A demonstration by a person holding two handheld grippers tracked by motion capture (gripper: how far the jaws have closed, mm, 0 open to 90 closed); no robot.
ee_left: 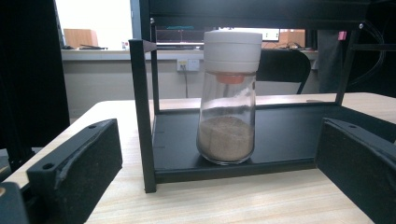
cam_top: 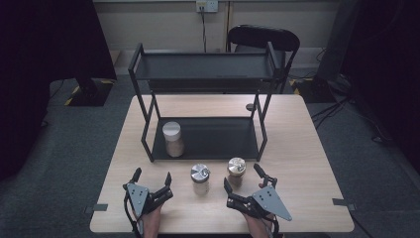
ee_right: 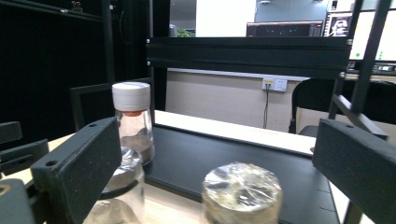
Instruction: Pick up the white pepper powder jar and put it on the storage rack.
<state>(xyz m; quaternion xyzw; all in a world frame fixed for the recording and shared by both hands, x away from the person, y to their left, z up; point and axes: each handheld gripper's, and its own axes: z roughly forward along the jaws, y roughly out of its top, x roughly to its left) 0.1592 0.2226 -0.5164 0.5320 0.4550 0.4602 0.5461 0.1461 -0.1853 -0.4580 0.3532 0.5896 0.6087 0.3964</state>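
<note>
right gripper [cam_top: 243, 175] low, jaws spread, near foil-topped jar [cam_top: 236, 171]; left gripper [cam_top: 151, 176] likewise.

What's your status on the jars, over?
Both grippers, left and right, open, holding nothing. Two foil-capped jars on table before rack. White-lidded jar already shelved. Path clear.

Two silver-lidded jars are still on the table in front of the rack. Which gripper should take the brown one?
Right. The right gripper sits open just before the brown silver-lidded glass jar, which shows between its jaws in the right gripper view. The left gripper is farther off, beyond the pale silver-lidded glass jar.
</note>
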